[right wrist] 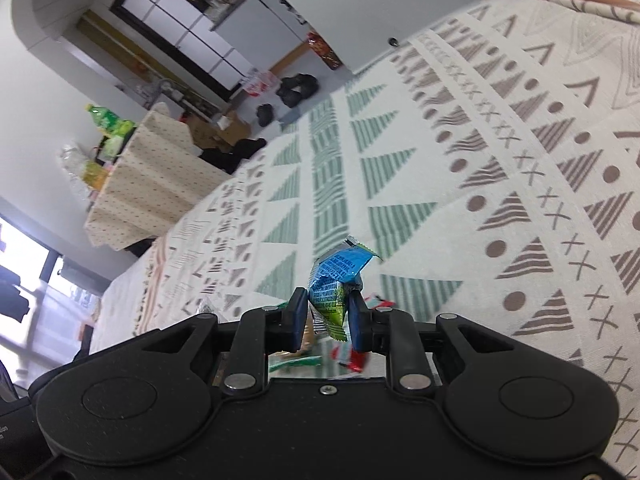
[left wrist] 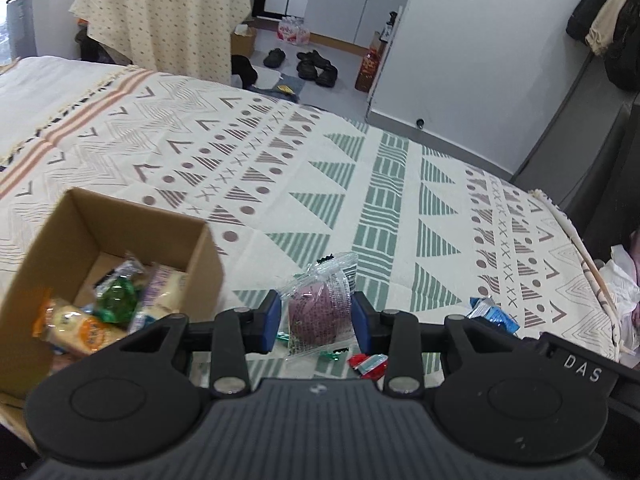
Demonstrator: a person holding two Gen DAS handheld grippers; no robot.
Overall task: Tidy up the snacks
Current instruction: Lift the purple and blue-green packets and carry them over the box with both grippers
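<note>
Here, your left tongs (left wrist: 316, 322) grip a purple snack packet (left wrist: 320, 306) beside the cardboard box (left wrist: 202, 264); your right tongs (right wrist: 328, 318) pinch a blue-green packet (right wrist: 336, 280).

Bed (left wrist: 360, 184) with geometric-patterned cover. Side table (left wrist: 168, 12) under dotted cloth; white cabinets (left wrist: 352, 4). Grey floor (left wrist: 340, 60), black shoes (left wrist: 316, 68).

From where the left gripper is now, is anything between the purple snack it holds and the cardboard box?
Nothing visible blocks it. The left gripper has its jaws shut on the purple snack, and the cardboard box sits just to its left, open-topped. Only the box's near wall must be cleared.
</note>
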